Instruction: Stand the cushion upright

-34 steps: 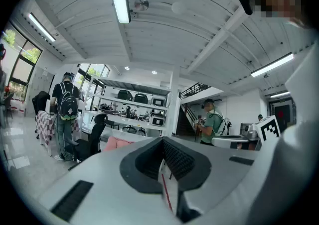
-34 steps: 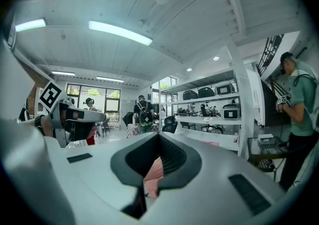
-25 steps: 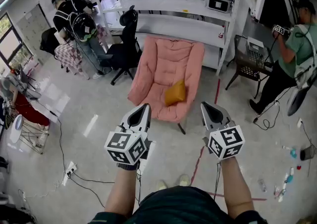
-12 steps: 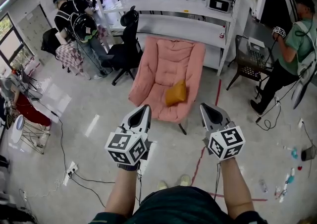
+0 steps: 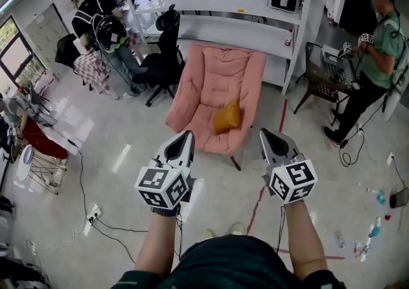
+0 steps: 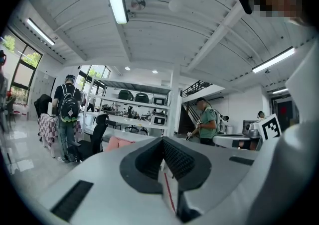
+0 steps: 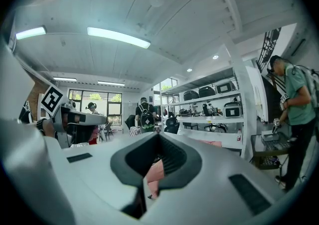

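Note:
An orange cushion [image 5: 227,116] lies tilted on the seat of a pink padded lounge chair [image 5: 217,77], which stands on the floor ahead of me. My left gripper [image 5: 186,134] and right gripper [image 5: 265,133] are held level side by side, short of the chair's front edge and apart from the cushion. Both are shut with nothing between their jaws. In the left gripper view the left gripper [image 6: 162,140] has its pads meeting, and the pink chair [image 6: 117,143] shows beyond. In the right gripper view, the pink chair [image 7: 155,173] shows below the closed tips of the right gripper [image 7: 158,135].
A black office chair [image 5: 163,57] stands left of the pink chair, with white shelving [image 5: 243,25] behind. A person with a backpack [image 5: 102,25] is at the back left, another in green [image 5: 377,51] by a black wire table [image 5: 323,80]. Cables [image 5: 96,217] cross the floor.
Both grippers have stayed where they were. The person in green at the right has shifted a little and lowered the hands.

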A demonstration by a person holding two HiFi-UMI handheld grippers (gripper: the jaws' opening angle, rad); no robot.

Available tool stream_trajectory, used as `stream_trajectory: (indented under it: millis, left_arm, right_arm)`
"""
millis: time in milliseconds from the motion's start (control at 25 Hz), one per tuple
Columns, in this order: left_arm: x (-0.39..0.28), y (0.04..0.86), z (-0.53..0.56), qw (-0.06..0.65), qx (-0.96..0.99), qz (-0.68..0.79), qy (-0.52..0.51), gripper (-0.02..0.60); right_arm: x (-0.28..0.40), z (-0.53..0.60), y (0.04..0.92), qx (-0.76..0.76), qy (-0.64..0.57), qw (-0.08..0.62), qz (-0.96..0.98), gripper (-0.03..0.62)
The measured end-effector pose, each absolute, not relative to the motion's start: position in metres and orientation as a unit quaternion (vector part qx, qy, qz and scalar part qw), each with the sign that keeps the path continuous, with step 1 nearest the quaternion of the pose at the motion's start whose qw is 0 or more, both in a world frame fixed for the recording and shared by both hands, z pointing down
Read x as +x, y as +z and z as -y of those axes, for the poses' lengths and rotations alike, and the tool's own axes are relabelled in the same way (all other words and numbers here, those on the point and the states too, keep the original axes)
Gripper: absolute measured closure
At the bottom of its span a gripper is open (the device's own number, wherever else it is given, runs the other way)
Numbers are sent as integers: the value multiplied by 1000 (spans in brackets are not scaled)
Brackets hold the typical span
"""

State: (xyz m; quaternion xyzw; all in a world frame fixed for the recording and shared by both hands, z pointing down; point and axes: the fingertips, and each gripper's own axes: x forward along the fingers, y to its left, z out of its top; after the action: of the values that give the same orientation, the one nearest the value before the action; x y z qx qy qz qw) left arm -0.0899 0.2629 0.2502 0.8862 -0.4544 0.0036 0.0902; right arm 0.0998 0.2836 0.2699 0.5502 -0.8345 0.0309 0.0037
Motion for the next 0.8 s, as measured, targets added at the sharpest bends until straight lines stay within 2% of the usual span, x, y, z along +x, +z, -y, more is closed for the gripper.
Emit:
stream_trajectory:
  millis: [800]
  left_arm:
    - [-47, 261, -254, 87, 869, 487, 6, 575]
  right_arm:
    - [152, -265, 284, 529, 37, 2, 848, 591]
